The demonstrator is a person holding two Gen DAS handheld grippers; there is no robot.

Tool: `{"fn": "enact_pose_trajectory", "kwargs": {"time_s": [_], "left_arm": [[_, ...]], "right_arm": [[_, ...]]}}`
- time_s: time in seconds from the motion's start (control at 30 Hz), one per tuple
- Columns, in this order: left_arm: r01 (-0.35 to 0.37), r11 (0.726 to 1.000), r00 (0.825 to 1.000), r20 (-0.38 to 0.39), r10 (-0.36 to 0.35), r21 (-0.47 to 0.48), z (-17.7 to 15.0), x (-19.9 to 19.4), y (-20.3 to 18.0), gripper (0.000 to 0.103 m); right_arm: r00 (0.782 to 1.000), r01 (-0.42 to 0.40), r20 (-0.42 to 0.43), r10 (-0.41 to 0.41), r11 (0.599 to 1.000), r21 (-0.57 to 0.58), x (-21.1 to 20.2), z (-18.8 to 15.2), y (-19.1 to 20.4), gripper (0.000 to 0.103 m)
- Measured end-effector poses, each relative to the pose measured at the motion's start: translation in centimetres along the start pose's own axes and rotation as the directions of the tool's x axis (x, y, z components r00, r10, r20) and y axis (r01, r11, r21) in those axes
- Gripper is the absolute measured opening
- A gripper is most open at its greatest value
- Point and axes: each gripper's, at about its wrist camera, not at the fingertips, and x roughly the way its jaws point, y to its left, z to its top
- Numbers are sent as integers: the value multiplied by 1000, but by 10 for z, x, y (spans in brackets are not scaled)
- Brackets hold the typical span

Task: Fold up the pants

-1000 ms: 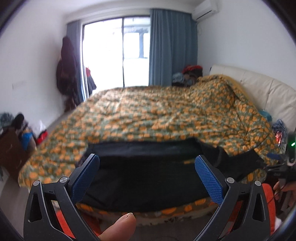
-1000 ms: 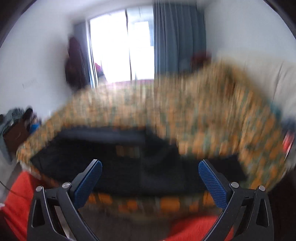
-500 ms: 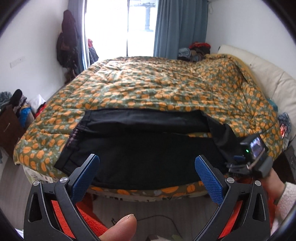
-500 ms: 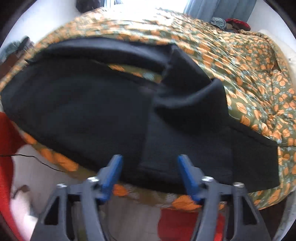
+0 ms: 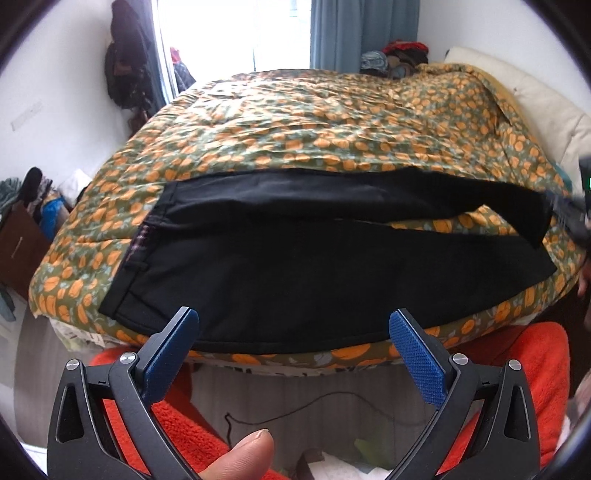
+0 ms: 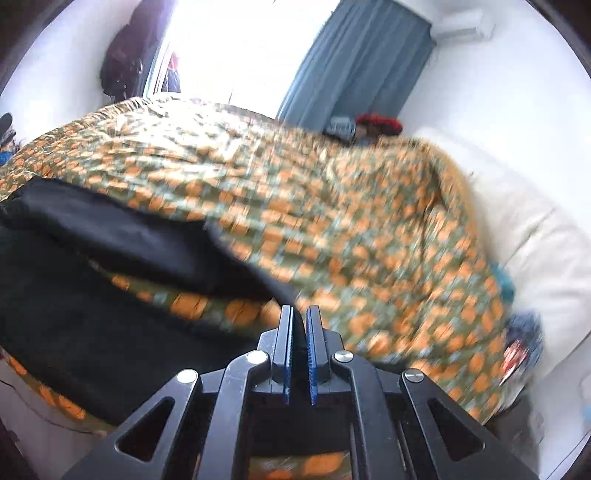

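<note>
On the near edge of the bed, the black pants [image 5: 295, 258] lie spread lengthwise, waistband to the left and leg ends to the right. The two legs are not yet laid one over the other: a wedge of bedding shows between them toward the right, so the fold is judged barely begun, with the lengthwise fold and the cross folds all left to do.

At the left, the left gripper [image 5: 293, 332] hangs over the near hem with its blue pads wide apart and nothing between them. At the right, the right gripper [image 6: 299, 332] has its pads drawn nearly together at the end of the far leg; dark cloth seems to be pinched between them, though the blur makes this less than certain.

The surface is a soft quilt [image 5: 332, 122] printed in orange on green, rumpled and yielding, so the cloth may drag on it. Round the room, dark coats [image 5: 125, 70] hang on the left wall, a bright window [image 5: 236, 33] and blue curtain [image 5: 362, 33] stand behind the bed, and a cream headboard [image 5: 546, 110] is at the right.
</note>
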Motion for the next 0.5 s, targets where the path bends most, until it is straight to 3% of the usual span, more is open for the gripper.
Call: {"fn": "enact_pose_trajectory", "kwargs": {"time_s": [0.1, 0.17, 0.27, 0.3, 0.33, 0.4, 0.47, 0.5], "left_arm": [[13, 1000, 1000, -8, -13, 17, 3, 4, -9, 103], [26, 999, 1000, -6, -25, 20, 4, 2, -13, 103], [30, 999, 1000, 0, -30, 20, 3, -2, -15, 103], [27, 999, 1000, 0, -27, 20, 3, -3, -15, 103], [22, 1000, 1000, -1, -22, 16, 2, -5, -14, 103], [15, 1000, 1000, -2, -15, 1, -1, -6, -10, 103], [8, 1000, 1000, -22, -8, -15, -3, 0, -6, 103], [8, 1000, 999, -33, -9, -20, -3, 3, -4, 103]], "right_arm": [[999, 44, 29, -42, 995, -87, 16, 34, -19, 0], [995, 98, 38, -95, 992, -82, 47, 66, -47, 0], [979, 204, 3, -204, 977, 56, 110, 117, -113, 0], [972, 234, -54, -229, 964, 124, 139, 129, -141, 9], [968, 246, -91, -233, 954, 172, 153, 132, -157, 35], [974, 219, -132, -184, 918, 331, 169, 123, -188, 60], [984, 164, -143, -110, 879, 448, 170, 100, -197, 60], [990, 82, -140, -12, 859, 505, 169, 81, -193, 60]]}}
